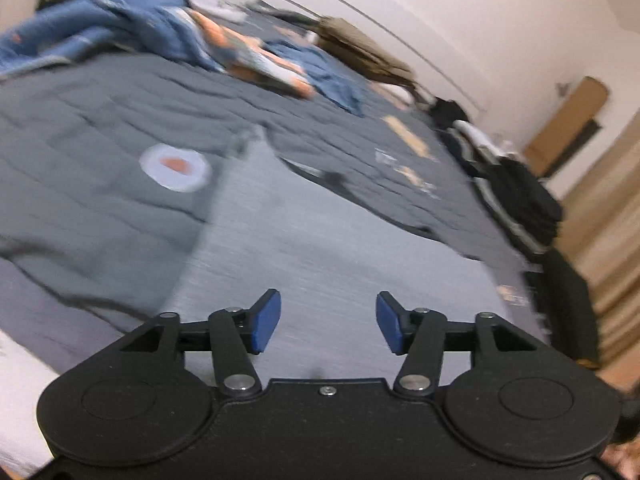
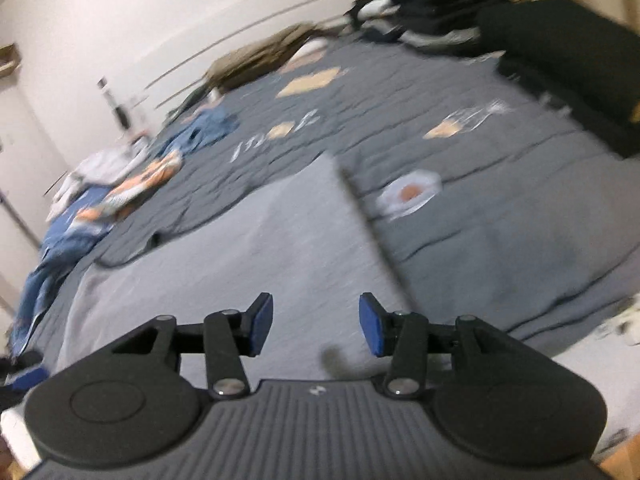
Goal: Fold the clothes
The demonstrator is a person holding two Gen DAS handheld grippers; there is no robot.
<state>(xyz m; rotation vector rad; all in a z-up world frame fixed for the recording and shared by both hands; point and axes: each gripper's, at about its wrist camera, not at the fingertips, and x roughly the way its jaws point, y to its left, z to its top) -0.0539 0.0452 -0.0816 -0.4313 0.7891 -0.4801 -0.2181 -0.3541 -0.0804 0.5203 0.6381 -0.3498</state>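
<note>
A light grey garment (image 1: 320,248) lies flat on the dark grey quilted bedspread (image 1: 100,120), right in front of both grippers. It also shows in the right wrist view (image 2: 260,248). My left gripper (image 1: 328,322) is open and empty, held just above the garment's near part. My right gripper (image 2: 316,326) is open and empty above the same garment, near its right edge. Both views are blurred by motion.
A heap of blue and orange clothes (image 1: 168,28) lies at the far side of the bed, also in the right wrist view (image 2: 120,188). Stacked black clothes (image 1: 516,200) sit along the right edge (image 2: 560,52). A brown garment (image 1: 360,46) lies by the white wall.
</note>
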